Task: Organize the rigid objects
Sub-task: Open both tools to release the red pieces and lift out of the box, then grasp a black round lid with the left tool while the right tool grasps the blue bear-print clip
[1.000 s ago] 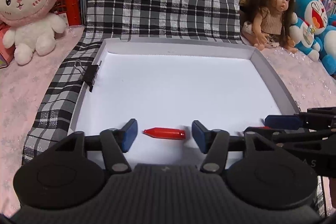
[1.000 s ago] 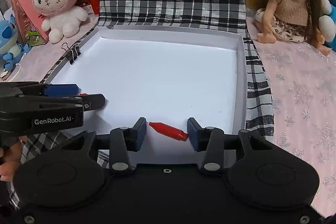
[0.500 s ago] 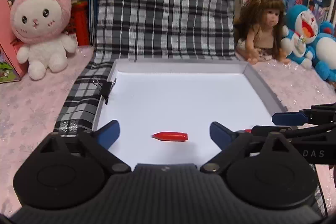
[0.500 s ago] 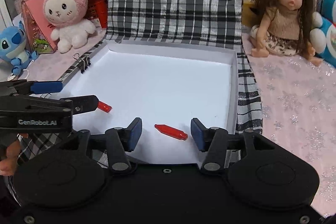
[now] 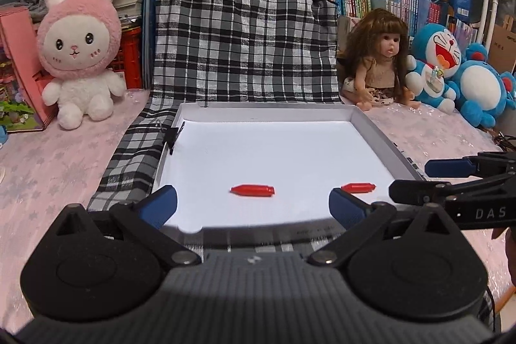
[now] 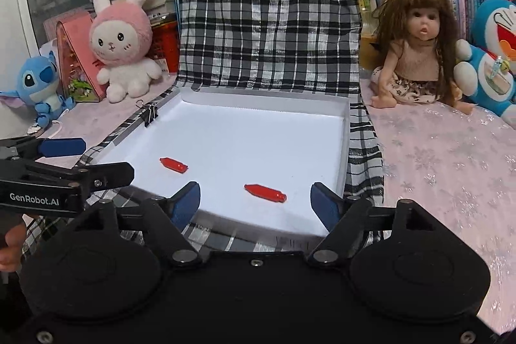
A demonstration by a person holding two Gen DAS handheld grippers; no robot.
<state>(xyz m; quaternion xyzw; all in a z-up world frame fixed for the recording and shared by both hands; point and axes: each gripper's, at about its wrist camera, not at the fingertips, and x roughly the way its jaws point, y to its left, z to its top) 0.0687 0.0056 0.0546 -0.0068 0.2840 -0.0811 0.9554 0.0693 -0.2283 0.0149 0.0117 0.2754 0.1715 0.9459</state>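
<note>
Two small red bullet-shaped pieces lie on the floor of a white shallow tray (image 5: 267, 113). In the left wrist view one red piece (image 5: 252, 190) lies ahead of my open left gripper (image 5: 251, 203), and the other (image 5: 358, 187) lies near the tray's right wall. In the right wrist view the tray (image 6: 264, 97) holds one red piece (image 6: 265, 193) just ahead of my open right gripper (image 6: 256, 200) and the other (image 6: 173, 165) further left. Both grippers are empty and pulled back over the tray's near edge.
The tray sits on a black-and-white plaid cloth (image 5: 245, 37) with a binder clip (image 5: 172, 136) on its left wall. A pink rabbit plush (image 5: 80, 53), a doll (image 5: 383, 60), blue plush toys (image 5: 458, 73) and bookshelves surround it. The right gripper's side (image 5: 467, 182) shows at the right.
Both grippers opened wide and drew back and up from the tray. Each red piece stayed lying on the tray floor.
</note>
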